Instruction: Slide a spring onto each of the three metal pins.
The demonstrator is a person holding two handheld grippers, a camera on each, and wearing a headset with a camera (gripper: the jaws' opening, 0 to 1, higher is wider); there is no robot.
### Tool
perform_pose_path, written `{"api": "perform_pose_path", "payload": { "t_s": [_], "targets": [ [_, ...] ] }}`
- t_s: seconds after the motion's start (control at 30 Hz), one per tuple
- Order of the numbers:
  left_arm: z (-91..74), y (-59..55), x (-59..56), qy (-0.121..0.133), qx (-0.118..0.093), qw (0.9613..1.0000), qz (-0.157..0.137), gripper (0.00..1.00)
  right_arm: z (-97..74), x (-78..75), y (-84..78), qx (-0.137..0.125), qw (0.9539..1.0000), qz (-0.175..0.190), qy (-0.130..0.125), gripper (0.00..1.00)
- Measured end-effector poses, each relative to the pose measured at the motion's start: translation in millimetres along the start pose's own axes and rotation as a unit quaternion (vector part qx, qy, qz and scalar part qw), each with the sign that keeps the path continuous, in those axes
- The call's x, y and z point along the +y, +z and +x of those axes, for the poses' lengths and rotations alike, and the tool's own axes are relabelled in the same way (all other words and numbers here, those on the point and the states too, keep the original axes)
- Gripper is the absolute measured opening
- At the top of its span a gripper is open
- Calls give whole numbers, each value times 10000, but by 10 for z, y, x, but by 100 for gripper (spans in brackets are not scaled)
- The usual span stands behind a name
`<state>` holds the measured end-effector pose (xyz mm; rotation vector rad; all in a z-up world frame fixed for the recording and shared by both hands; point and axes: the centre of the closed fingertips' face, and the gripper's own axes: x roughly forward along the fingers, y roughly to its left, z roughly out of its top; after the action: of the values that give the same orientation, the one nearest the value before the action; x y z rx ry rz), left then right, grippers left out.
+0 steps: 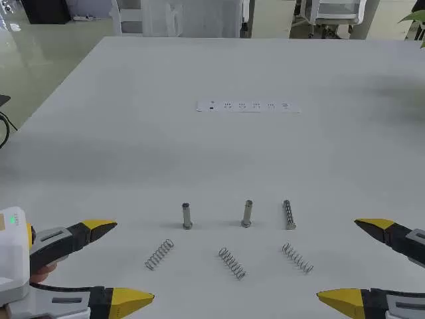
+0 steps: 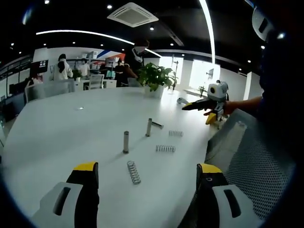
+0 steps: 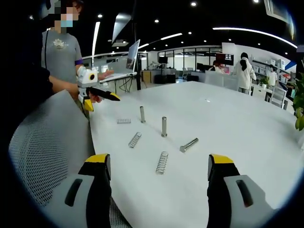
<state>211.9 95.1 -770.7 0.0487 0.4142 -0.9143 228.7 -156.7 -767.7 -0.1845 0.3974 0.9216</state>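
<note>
Left gripper (image 1: 133, 261) and right gripper (image 1: 337, 259) hover at the near edge of a white bench (image 1: 212, 153), jaws spread wide and holding nothing, with three loose springs lying in a row between them. The left spring (image 1: 159, 254) sits nearest the left gripper, just ahead of its jaws, its long axis running on a diagonal from near-left to far-right. The right spring (image 1: 297, 258) lies closest to the right gripper and slants the opposite way, as does the middle spring (image 1: 232, 262). Just beyond the springs are the pins. The left pin (image 1: 186, 216) and middle pin (image 1: 246, 214) stand upright on their wider bases, while the right pin (image 3: 188, 145), as the right gripper view shows, lies on its side on the bench. All three pins are bare, and the task appears not yet begun. The springs are thin, open-coiled wire, likely to roll or squash under a hard pinch, so a light grip across the coils looks called for.
</note>
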Motion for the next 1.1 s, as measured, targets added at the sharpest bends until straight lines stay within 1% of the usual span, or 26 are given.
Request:
{"api": "perform_pose_path", "payload": {
  "t_s": [0.13,0.33,0.5,0.67,0.83,1.1],
  "targets": [
    [7,17,7,-15,-33,10000,15,80,10,1,-20,25,10000,39,-9,82],
    [18,21,42,-13,-56,10000,23,80,5,1,23,11,10000,12,-44,82],
    [36,52,40,-51,-92,9999,50,80,-15,-15,11,30,9999,39,-124,82],
    [48,65,27,-69,-121,9999,69,80,-39,5,0,37,9999,71,-146,81],
    [45,63,9,-79,-142,9998,77,81,-54,-1,-17,63,9998,80,-181,80],
    [9,45,16,-61,-162,9998,56,81,-49,1,0,105,9998,53,-176,79]
  ]
}}
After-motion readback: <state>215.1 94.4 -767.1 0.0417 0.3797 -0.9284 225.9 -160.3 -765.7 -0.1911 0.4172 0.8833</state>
